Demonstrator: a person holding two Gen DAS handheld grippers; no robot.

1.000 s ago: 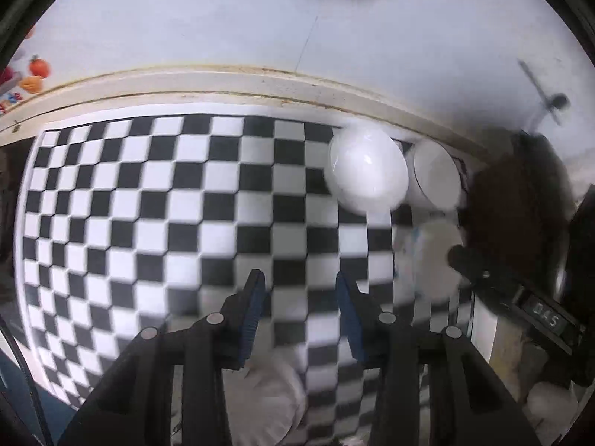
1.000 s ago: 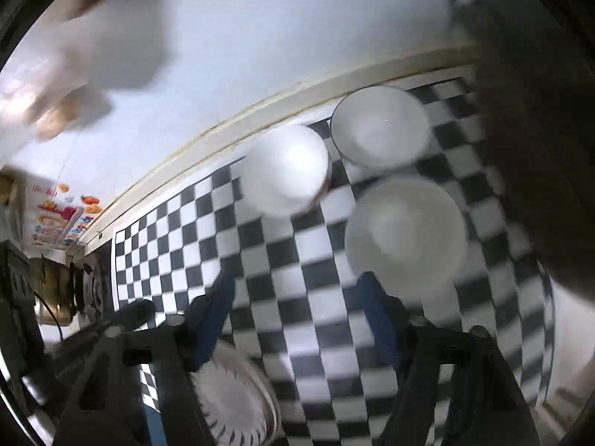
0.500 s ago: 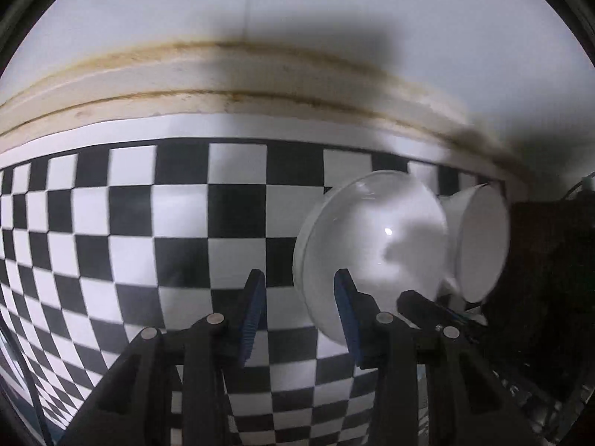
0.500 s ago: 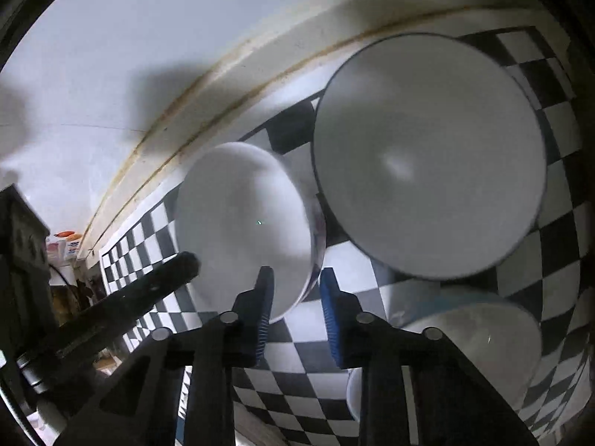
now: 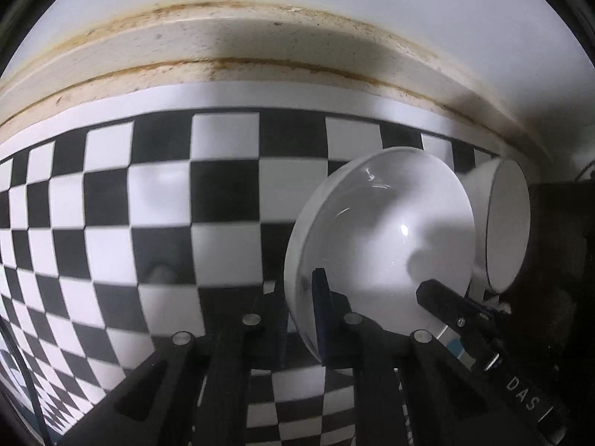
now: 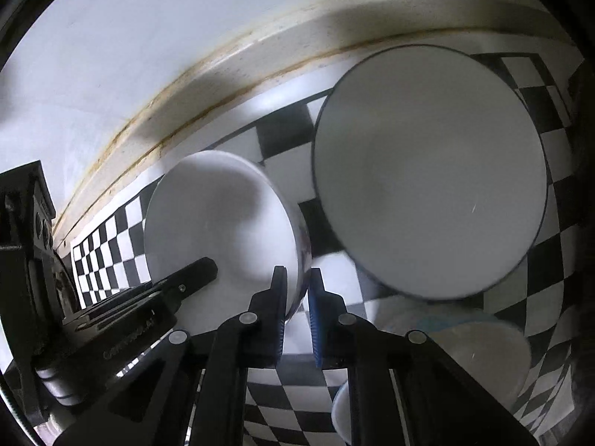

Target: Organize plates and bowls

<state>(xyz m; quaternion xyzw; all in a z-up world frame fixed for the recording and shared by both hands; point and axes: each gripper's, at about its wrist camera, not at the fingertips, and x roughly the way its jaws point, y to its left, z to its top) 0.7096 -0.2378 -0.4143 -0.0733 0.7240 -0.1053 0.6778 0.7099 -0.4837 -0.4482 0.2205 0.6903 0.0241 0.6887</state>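
A white bowl (image 5: 383,238) stands on the black-and-white checkered cloth (image 5: 160,230), near the back ledge. My left gripper (image 5: 299,316) is closing its jaws on the bowl's left rim, one pad inside and one outside. In the right wrist view the same white bowl (image 6: 219,223) has its right rim between the closing jaws of my right gripper (image 6: 297,312), and the pads press on it. Each view shows a black finger of the other gripper reaching in over the bowl's far side.
A larger white bowl (image 6: 427,171) stands just right of the held one, almost touching it. A third bowl with a pale blue rim (image 6: 468,342) sits nearer, at the lower right. A stained ledge (image 5: 260,44) and a white wall close off the back.
Both grippers came down onto the white bowl from above. Their jaws narrowed and now pinch its opposite rims; the bowl fills much more of both views.
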